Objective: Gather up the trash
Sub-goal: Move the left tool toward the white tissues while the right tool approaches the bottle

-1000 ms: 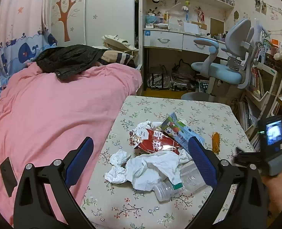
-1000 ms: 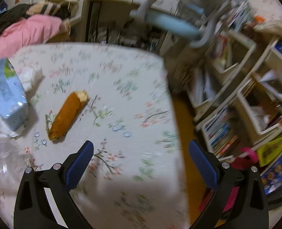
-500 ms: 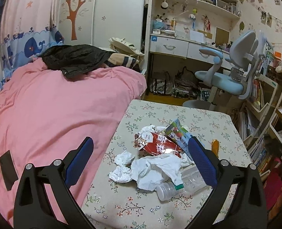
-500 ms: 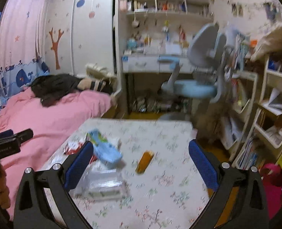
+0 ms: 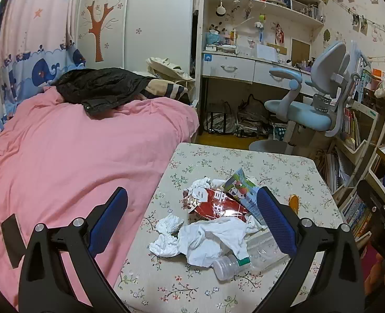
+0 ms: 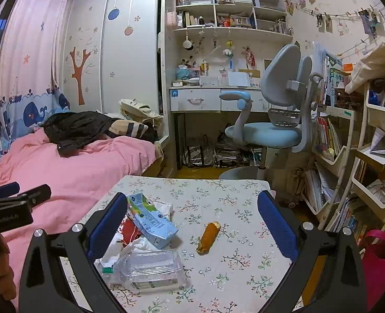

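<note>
A trash pile lies on the floral table (image 5: 278,169): crumpled white tissues (image 5: 205,240), a red snack bag (image 5: 215,206), a blue drink carton (image 5: 242,190) and a squashed clear plastic bottle (image 5: 247,257). An orange wrapper (image 5: 293,201) lies apart to the right. My left gripper (image 5: 192,224) is open and empty, held above the pile. In the right wrist view the carton (image 6: 152,220), bottle (image 6: 150,268) and orange wrapper (image 6: 209,237) show on the table (image 6: 244,198). My right gripper (image 6: 192,227) is open and empty above the table.
A bed with a pink cover (image 5: 69,156) runs along the table's left side. A blue-grey desk chair (image 6: 275,120) and a desk (image 6: 218,99) stand behind. Bookshelves (image 6: 348,161) crowd the right. A pink bag (image 6: 374,258) sits on the floor at right.
Both grippers have pulled back and up from the table. The right wrist view swung from a close look down at the table to a level view of the room. The trash has not moved.
</note>
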`<action>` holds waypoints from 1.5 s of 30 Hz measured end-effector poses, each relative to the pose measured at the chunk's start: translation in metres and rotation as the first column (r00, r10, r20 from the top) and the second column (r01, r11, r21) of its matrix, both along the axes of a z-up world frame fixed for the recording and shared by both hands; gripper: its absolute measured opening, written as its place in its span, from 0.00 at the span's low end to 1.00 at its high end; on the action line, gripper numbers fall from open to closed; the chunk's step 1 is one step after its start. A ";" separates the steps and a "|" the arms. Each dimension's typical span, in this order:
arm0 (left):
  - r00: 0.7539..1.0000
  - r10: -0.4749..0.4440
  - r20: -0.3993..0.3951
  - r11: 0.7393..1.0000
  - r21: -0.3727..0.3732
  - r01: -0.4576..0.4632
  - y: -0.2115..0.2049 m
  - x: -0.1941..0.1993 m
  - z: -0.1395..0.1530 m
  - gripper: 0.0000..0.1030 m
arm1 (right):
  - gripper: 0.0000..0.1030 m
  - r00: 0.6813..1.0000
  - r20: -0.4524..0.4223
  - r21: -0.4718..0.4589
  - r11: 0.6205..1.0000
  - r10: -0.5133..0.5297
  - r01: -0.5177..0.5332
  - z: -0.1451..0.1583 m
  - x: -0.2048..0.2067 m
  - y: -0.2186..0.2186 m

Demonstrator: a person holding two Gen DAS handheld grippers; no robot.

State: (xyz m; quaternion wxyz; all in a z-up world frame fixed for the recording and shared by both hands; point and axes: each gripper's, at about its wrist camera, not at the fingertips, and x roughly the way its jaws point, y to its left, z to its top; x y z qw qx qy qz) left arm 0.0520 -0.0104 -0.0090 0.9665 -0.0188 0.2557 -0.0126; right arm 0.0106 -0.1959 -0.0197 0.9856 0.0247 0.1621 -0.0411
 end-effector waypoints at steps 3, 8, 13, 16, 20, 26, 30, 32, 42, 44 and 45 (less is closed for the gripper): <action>1.000 -0.002 -0.001 1.000 -0.001 0.002 0.000 0.002 0.000 0.93 | 0.93 1.000 -0.001 -0.002 1.000 0.001 -0.001 0.000 0.000 0.002; 1.000 0.004 -0.003 1.000 -0.005 -0.004 0.001 0.002 0.000 0.93 | 0.93 1.000 -0.007 -0.012 1.000 0.009 -0.009 -0.002 -0.001 0.003; 1.000 0.006 -0.003 1.000 -0.006 -0.006 0.001 0.002 -0.001 0.93 | 0.93 1.000 -0.015 -0.016 1.000 0.013 -0.013 -0.003 -0.001 0.004; 1.000 0.006 -0.004 1.000 -0.006 -0.006 0.001 0.002 -0.001 0.93 | 0.93 1.000 -0.017 -0.015 1.000 0.016 -0.016 -0.003 -0.001 0.004; 1.000 0.006 -0.004 1.000 -0.006 -0.006 0.001 0.002 -0.001 0.93 | 0.93 1.000 -0.020 -0.014 1.000 0.021 -0.021 -0.004 -0.001 0.005; 1.000 0.006 -0.005 1.000 -0.006 -0.006 0.001 0.002 -0.001 0.93 | 0.93 0.999 -0.032 -0.014 0.999 0.033 -0.033 -0.005 0.000 0.006; 1.000 0.004 -0.007 1.000 -0.003 -0.004 0.002 0.003 -0.001 0.93 | 0.93 0.998 -0.050 -0.018 0.999 0.045 -0.046 -0.007 0.002 0.007; 1.000 0.016 -0.011 1.000 0.004 -0.016 0.008 0.005 -0.002 0.93 | 0.93 0.997 -0.061 -0.023 0.998 0.050 -0.052 -0.009 0.003 0.007; 0.966 0.177 -0.189 0.984 0.003 -0.179 0.076 0.033 -0.029 0.93 | 0.93 0.966 -0.244 0.038 0.996 0.089 -0.082 -0.035 0.022 -0.007; 0.960 0.172 -0.219 0.985 0.017 -0.173 0.078 0.037 -0.036 0.93 | 0.93 0.963 -0.255 0.054 0.996 0.087 -0.076 -0.037 0.022 -0.011; 0.960 0.163 -0.227 0.986 0.020 -0.163 0.078 0.039 -0.039 0.93 | 0.93 0.962 -0.258 0.060 0.996 0.086 -0.072 -0.038 0.022 -0.013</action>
